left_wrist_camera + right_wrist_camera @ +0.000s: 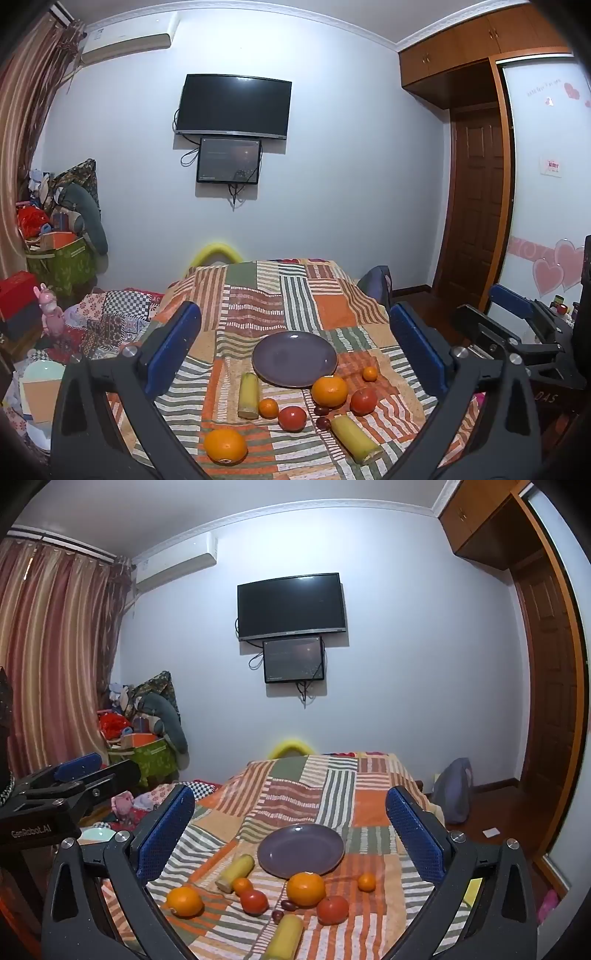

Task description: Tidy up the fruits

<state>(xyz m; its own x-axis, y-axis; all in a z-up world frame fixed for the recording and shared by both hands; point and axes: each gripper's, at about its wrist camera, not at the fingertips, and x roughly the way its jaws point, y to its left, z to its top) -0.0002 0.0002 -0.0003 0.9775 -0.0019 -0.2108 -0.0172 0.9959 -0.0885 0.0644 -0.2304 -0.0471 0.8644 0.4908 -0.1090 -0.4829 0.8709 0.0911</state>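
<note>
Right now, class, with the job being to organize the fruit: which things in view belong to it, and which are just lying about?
Belong to the job:
plate
oranges
tomatoes
yellow pieces
dark small fruits
left gripper, open
right gripper, open

Just lying about:
TV
small screen
curtain
green box
pink toy

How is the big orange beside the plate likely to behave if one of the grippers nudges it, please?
The big orange looks round, so it would probably roll across the patchwork cloth. Its skin seems firm, likely tolerating a moderate squeeze. It touches the purple plate, which might stop it rolling that way.
</note>
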